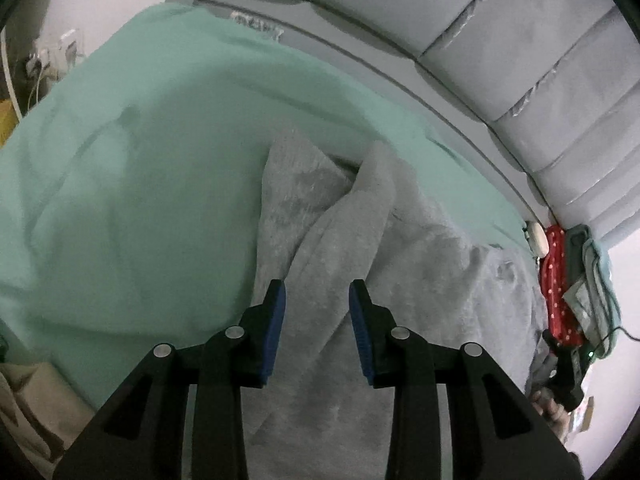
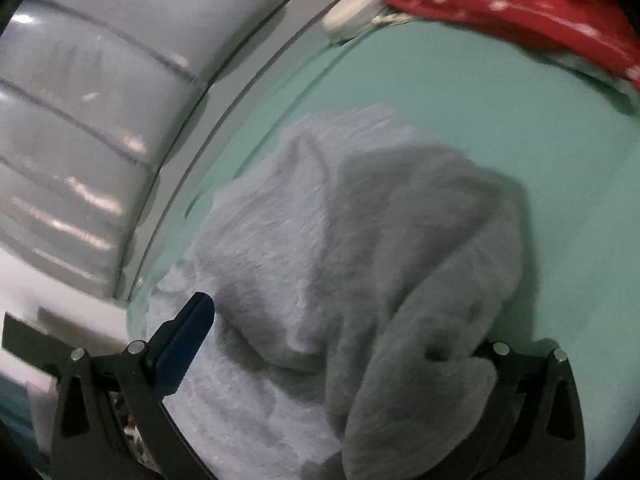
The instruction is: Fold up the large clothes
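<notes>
With both the left hand-held gripper (image 1: 317,320) and right hand-held gripper (image 2: 340,344) open and empty, pinch the crumpled grey garment (image 1: 360,260) at its far edges and spread it flat on the bed (image 1: 140,160).

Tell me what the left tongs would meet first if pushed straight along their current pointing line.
Most likely the grey fleece garment: the left tongs stand open right over a raised ridge of it. The green sheet lies beyond. Depth is hard to judge here.

Left gripper (image 1: 317,300) parted (right gripper (image 2: 344,344) wider), angled downward.
</notes>
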{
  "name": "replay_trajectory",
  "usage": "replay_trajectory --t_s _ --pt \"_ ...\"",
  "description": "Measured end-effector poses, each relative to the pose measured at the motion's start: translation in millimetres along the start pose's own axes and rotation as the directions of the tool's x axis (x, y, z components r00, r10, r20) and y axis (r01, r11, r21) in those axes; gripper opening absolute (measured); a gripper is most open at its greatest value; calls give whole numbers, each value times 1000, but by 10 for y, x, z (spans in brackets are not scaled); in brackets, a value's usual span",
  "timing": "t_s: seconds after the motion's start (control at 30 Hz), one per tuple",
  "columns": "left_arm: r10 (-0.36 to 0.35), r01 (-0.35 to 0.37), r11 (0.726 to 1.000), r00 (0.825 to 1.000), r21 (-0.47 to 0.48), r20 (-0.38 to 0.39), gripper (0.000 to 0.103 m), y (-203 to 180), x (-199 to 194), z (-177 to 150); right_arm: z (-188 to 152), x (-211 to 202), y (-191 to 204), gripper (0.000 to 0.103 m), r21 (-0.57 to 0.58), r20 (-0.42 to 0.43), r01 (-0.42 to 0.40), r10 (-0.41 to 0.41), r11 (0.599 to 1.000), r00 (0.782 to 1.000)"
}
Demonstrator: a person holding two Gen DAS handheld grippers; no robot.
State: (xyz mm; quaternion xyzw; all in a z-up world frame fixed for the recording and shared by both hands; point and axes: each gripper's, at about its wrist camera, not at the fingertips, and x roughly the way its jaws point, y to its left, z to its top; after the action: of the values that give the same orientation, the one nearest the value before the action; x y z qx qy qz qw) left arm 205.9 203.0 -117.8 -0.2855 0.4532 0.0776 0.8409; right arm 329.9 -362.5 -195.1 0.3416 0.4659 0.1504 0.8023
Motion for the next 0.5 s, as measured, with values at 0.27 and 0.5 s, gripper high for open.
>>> replay_trajectory --t_s 0.27,0.5 --pt "18 -18 998 1000 59 0 35 -139 7 33 -9 254 197 57 -35 -41 14 -16 999 999" --pt "9 -9 999 1000 42 -19 35 -95 10 15 23 59 328 40 -59 -16 11 -12 998 1000"
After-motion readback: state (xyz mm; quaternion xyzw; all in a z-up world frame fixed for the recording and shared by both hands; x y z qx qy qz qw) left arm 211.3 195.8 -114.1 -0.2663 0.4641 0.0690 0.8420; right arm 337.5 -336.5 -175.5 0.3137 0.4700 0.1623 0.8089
